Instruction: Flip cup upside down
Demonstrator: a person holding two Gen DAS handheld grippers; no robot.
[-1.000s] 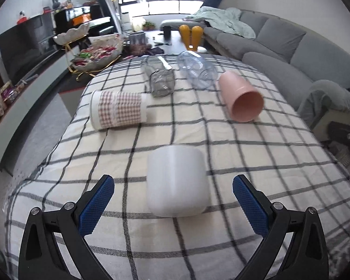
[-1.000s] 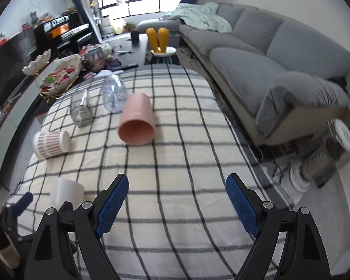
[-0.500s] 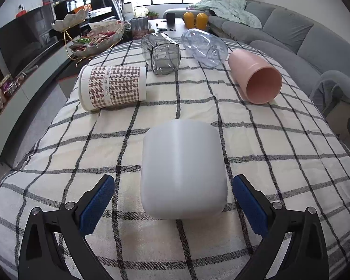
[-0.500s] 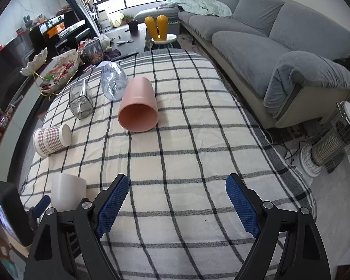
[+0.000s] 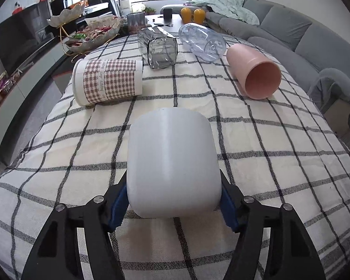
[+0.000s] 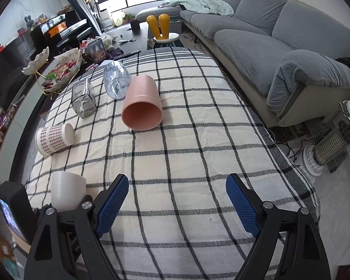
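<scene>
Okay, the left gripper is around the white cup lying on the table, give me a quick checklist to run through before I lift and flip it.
1. Left gripper closed on the white cup: ok, both blue fingers press its sides.
2. Grip placement: cannot tell; the fingers sit near the cup's closed end, firmness unknown.
3. Cup orientation: ok, on its side, mouth facing away from the left camera.
4. Room to swing: ok, the houndstooth cup and pink cup lie apart from it.
5. Right gripper out of the way: ok, open and holding nothing.
6. Landing spot on the checked tablecloth: ok, bare cloth beside the cup.
</scene>
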